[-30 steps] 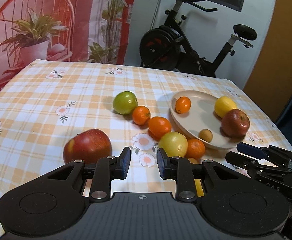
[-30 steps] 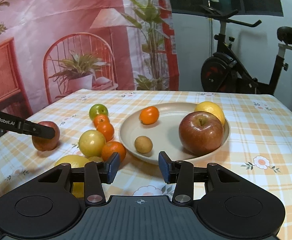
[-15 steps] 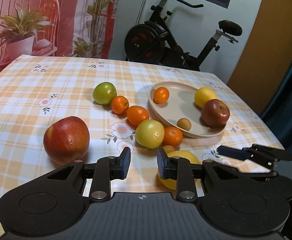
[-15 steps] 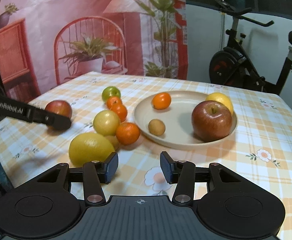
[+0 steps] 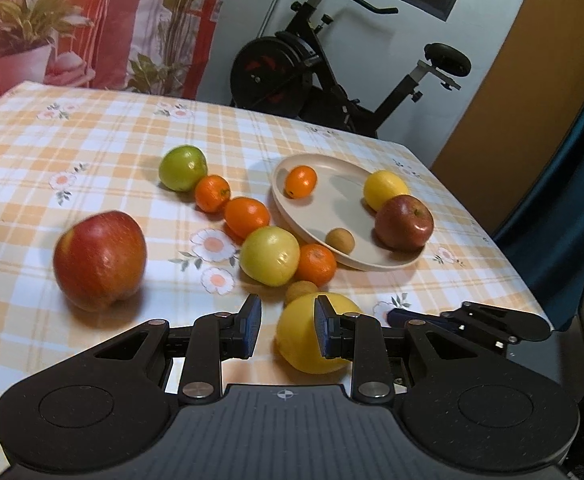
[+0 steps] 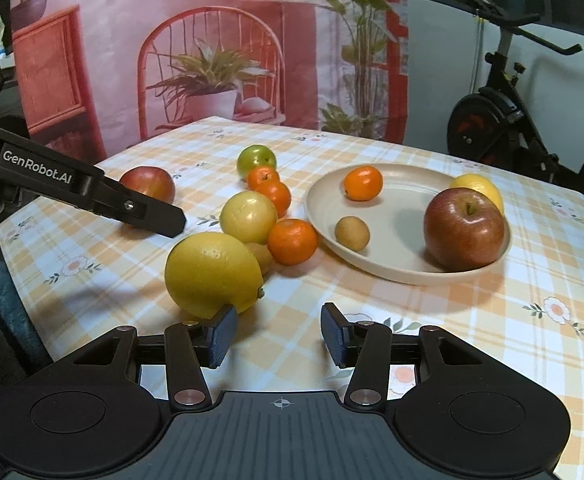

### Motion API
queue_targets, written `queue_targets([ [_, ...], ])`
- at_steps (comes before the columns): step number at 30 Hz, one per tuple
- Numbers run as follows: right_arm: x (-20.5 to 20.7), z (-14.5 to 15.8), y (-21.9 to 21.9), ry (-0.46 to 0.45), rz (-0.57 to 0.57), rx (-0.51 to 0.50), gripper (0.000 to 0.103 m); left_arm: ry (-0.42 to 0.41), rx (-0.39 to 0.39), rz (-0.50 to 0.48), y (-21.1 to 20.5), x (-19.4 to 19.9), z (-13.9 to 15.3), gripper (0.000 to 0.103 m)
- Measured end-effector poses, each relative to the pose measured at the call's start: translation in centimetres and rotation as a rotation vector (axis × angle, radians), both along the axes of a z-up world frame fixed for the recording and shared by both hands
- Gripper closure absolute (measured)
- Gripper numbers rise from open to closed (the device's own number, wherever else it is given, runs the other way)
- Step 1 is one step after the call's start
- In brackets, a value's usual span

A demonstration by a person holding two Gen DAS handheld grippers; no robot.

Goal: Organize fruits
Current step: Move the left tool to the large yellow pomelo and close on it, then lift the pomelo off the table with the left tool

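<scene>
Lemon on desk near front edge, outside plate. Your left gripper and right gripper both open, empty. Lemon looks firm, rounded, waxy, likely to roll: grip widest middle, moderate squeeze.

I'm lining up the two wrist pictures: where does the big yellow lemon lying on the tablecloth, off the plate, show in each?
Left wrist: the big yellow lemon sits low centre, partly behind the left gripper's right fingertip.
Right wrist: the lemon lies left of centre, just above the right gripper's left fingertip.
Shared landmark: the beige round plate holding a red apple.
</scene>
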State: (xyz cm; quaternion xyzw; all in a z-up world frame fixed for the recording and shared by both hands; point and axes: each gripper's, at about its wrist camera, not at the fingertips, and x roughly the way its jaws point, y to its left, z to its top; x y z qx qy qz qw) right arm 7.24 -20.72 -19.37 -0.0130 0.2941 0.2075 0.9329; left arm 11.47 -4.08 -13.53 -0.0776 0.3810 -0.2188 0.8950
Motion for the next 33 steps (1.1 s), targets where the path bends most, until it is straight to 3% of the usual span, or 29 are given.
queue_targets([
  [18,-0.2,-0.2,1.4,0.006,0.085,-0.019,0.059,0.041,-0.071,-0.060,-0.7,0.9,-0.6,0.071],
  [33,0.9,-0.3,1.8,-0.002,0.118,0.010,0.051,0.052,-0.102,-0.086,-1.2,1.3,-1.2,0.063],
])
